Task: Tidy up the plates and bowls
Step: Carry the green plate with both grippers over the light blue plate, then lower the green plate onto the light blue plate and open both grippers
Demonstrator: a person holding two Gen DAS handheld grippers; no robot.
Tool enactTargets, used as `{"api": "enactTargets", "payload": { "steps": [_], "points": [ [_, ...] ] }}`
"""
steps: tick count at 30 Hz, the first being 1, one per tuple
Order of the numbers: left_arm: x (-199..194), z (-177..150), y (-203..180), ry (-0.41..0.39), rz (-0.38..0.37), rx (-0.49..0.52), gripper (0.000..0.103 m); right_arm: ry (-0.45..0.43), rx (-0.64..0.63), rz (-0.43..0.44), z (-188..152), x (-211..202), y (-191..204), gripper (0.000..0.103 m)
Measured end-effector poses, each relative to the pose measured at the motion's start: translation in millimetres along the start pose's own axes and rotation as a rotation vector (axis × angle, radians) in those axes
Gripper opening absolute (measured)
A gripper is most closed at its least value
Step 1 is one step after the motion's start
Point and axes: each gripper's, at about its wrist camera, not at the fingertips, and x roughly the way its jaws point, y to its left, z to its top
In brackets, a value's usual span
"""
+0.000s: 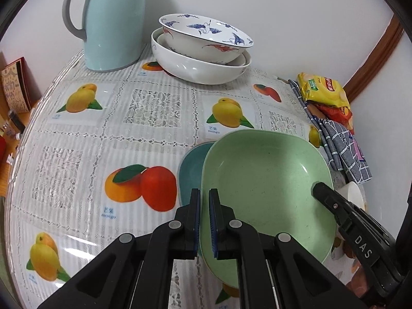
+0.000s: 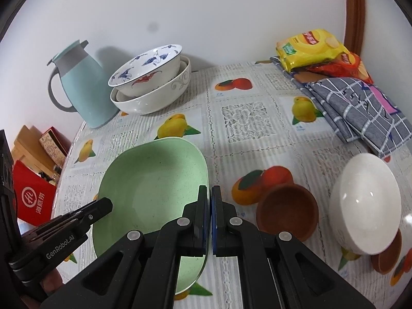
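Claws both pinched the green plate [image 1: 260, 177]: left claw [image 1: 204, 221] on its left rim, right claw [image 2: 209, 219] on its right, above the blue plate [image 1: 190, 172]; we judged level, even lowering best.

A home dining table: fruit-print tablecloth [image 1: 144, 134], thermos jug [image 1: 113, 23], stacked china bowls [image 1: 203, 46], snack packets [image 2: 314, 51].

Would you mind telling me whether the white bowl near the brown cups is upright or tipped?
Tipped: the white bowl lies on its side, its rounded outside facing the camera, no opening visible.
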Motion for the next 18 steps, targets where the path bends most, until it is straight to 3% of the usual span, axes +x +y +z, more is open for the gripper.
{"api": "enactTargets", "payload": {
  "steps": [12,18],
  "points": [
    [24,6,7,0.019,0.037,-0.002,0.007,0.050,-0.023,0.034,12,40,-2,0.003],
    [25,9,7,0.018,0.041,0.008,0.007,0.051,-0.039,0.059,14,52,-1,0.008]
  ]
}}
